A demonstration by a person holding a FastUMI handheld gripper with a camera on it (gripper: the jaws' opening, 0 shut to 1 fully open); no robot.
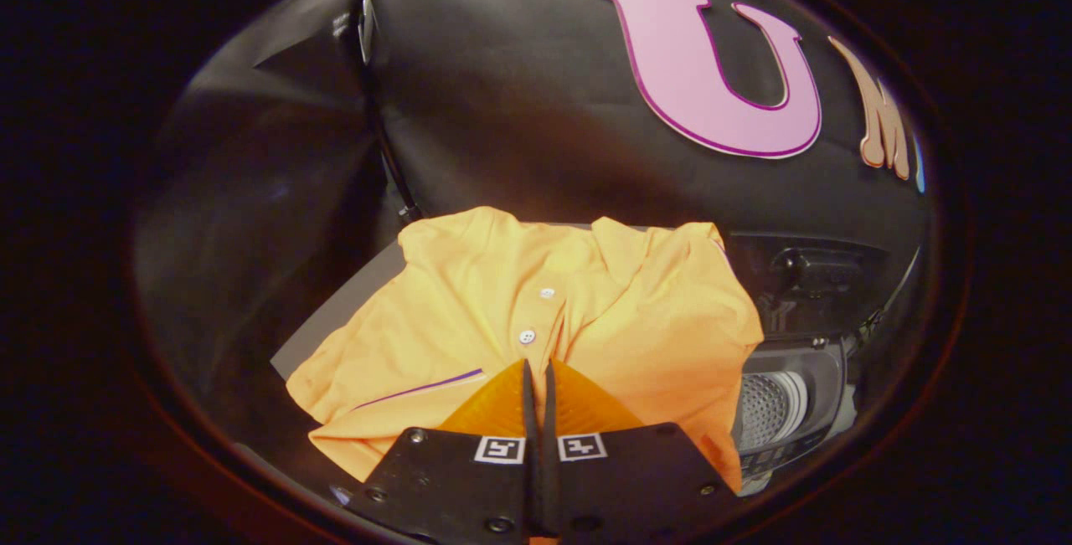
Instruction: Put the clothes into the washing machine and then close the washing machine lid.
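- Up close, the gripper [538,373] is hovering low over an orange shirt [519,319], its two fingers drawn together with only a thin slit showing between them and no cloth caught in it.
- Spread flat, the shirt is lying on a grey surface [335,311], collar toward the booth's black wall, two white buttons [528,336] running down its placket just ahead of the fingertips.
- Across the nearer part of the shirt, left of the fingers, a thin purple stripe [419,390] is slanting.
- Off to the right, just beside the shirt's edge, the washing machine [787,411] is standing with its lid [808,277] raised, the perforated drum [766,407] showing inside.
- Whether the fingertips are touching the fabric cannot be told.
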